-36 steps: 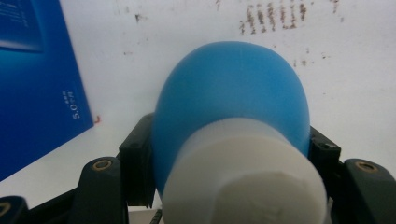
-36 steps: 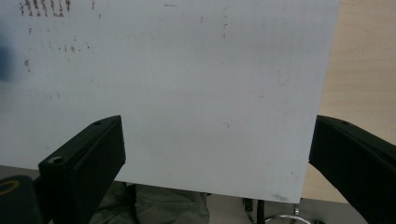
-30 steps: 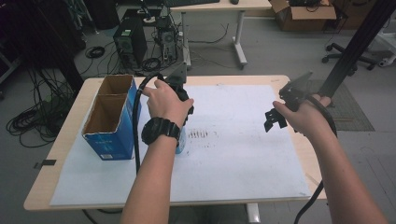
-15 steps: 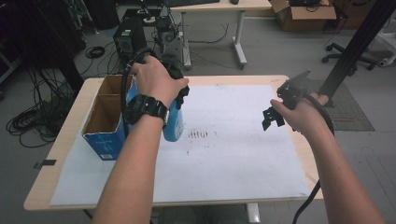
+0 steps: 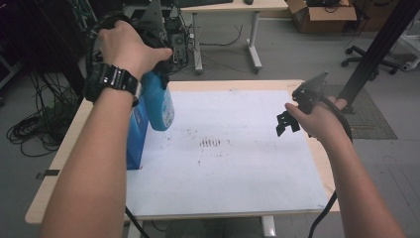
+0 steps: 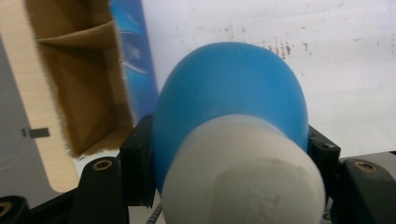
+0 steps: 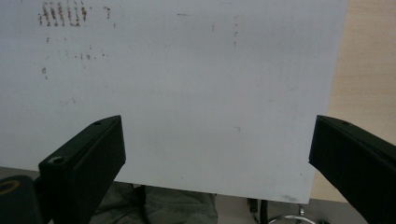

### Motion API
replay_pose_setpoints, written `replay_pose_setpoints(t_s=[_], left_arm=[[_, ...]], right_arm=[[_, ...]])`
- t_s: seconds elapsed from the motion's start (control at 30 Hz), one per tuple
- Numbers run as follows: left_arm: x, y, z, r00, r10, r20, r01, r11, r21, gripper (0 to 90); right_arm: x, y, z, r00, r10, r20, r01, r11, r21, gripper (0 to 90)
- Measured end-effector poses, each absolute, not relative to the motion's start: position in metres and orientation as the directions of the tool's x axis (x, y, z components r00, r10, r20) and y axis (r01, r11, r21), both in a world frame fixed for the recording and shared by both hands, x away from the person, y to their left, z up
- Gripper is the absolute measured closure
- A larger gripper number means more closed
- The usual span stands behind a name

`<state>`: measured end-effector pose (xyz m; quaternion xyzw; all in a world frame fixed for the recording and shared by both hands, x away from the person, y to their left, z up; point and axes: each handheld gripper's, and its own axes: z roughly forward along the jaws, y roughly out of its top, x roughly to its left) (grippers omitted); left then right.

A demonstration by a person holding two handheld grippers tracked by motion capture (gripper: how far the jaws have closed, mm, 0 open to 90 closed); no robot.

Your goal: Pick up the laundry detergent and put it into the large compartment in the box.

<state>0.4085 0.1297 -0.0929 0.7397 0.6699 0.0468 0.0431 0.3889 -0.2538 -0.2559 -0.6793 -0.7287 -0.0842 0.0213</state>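
Observation:
A blue bottle (image 5: 159, 101) with a white cap (image 6: 243, 177) hangs in the air over the table's left side, with my left gripper (image 5: 148, 54) shut on it near the cap. In the left gripper view both jaws press on the bottle's (image 6: 231, 88) sides, and below it lies an open cardboard box (image 6: 79, 79) with blue sides. My right gripper (image 5: 287, 121) hovers over the right part of the white sheet (image 5: 233, 163), open, with nothing between its fingers (image 7: 84, 163).
The blue-sided box (image 5: 136, 134) stands at the table's left edge, partly hidden by my left forearm. Dark smudges (image 5: 213, 144) mark the sheet's middle. Bare wood (image 7: 369, 70) borders the sheet on the right. Desks, cables and a chair stand beyond the table.
My left gripper has lifted the blue bottle up off the sheet and carried it left toward the box. The right gripper has stayed where it was.

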Motion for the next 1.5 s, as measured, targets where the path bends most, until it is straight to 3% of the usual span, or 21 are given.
replay_pose_setpoints(t_s=[0.33,0.7,1.5], left_arm=[[0.409,0.180,-0.072,0.045,0.998,0.041,0.989,-0.050,0.138,37.3],[0.411,0.223,-0.076,0.006,0.999,0.042,0.990,-0.012,0.142,37.3],[0.422,0.262,-0.160,-0.053,0.998,0.024,0.996,0.051,0.078,37.4]], right_arm=[[0.390,-0.255,-0.256,-0.065,0.987,0.146,0.995,0.053,0.088,3.8],[0.391,-0.254,-0.258,-0.058,0.987,0.147,0.995,0.046,0.084,3.8],[0.395,-0.246,-0.269,-0.071,0.991,0.113,0.996,0.064,0.064,3.8]])
